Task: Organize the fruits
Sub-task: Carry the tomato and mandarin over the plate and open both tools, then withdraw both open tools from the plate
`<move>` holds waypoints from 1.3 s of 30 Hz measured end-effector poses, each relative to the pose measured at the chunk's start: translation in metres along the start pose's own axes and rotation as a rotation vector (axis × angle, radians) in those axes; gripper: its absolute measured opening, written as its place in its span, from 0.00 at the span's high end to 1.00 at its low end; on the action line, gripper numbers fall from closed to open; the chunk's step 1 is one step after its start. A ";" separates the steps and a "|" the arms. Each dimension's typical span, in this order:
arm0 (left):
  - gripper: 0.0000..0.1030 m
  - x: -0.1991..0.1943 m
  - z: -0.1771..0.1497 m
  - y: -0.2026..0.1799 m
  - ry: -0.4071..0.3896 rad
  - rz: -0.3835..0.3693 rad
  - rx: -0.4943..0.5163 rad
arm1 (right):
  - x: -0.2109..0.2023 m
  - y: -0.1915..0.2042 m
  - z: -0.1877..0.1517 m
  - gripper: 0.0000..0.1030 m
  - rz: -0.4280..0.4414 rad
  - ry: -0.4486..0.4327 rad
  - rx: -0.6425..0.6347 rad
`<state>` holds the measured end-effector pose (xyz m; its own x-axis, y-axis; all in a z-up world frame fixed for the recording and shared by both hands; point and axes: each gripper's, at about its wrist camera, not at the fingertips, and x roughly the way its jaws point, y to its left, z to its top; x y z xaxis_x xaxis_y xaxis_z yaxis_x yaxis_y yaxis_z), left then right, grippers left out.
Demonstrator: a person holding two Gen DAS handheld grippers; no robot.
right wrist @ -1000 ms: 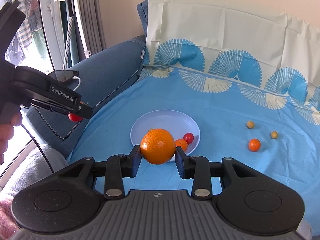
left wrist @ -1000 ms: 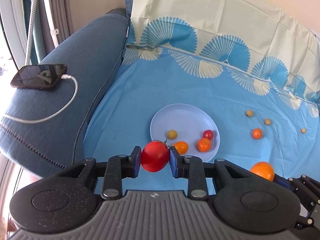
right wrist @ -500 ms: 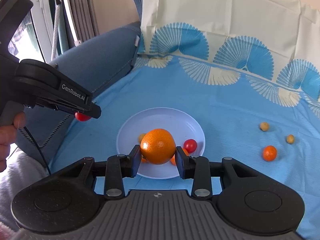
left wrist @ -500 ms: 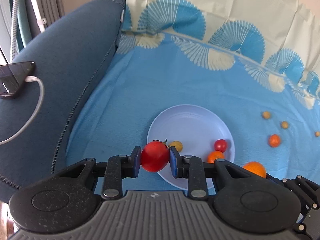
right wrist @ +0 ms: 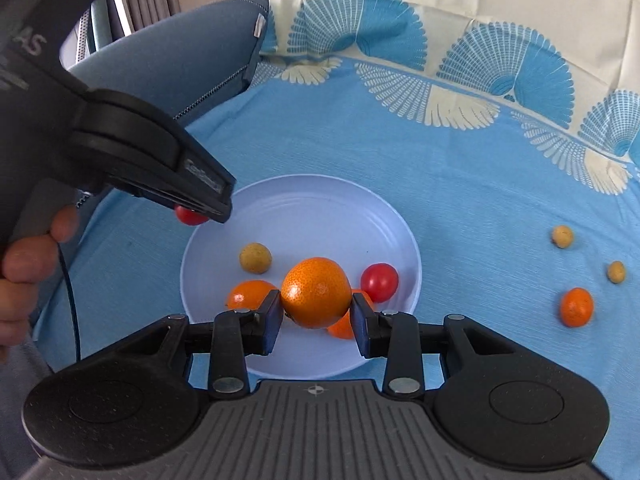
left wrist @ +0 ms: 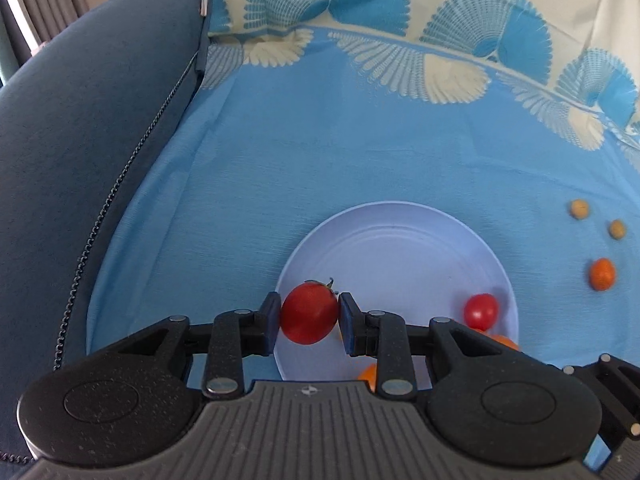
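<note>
The left claw grips a tomato over the plate's near-left rim; the right claw grips an orange above the plate's fruit.

Qty: 4 oranges, 2 tomatoes, 3 sm. yellow fruits, 1 plate.

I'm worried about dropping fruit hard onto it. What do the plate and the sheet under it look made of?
The plate looks like thin, smooth plastic, pale lavender with a dull sheen and faint concentric rings, though glazed ceramic can't be ruled out. The sheet is woven fabric, matte blue with a printed fan pattern; creases and a fine weave show.
</note>
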<state>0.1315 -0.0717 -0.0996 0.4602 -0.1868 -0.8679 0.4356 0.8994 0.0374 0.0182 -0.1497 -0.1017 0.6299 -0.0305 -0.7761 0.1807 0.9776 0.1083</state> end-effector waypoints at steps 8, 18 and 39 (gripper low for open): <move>0.00 -0.038 0.004 0.014 -0.092 0.003 0.005 | -0.019 -0.001 0.010 0.24 0.015 -0.081 -0.028; 0.00 -0.127 -0.084 0.036 -0.069 0.008 -0.071 | -0.106 0.010 -0.029 0.07 0.011 -0.041 0.026; 0.00 -0.240 -0.155 0.019 -0.282 0.013 -0.036 | -0.237 0.033 -0.088 0.01 -0.111 -0.312 -0.011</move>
<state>-0.0905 0.0514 0.0332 0.6650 -0.2731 -0.6951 0.4027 0.9149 0.0258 -0.1917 -0.0915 0.0306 0.8081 -0.1976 -0.5549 0.2541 0.9668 0.0258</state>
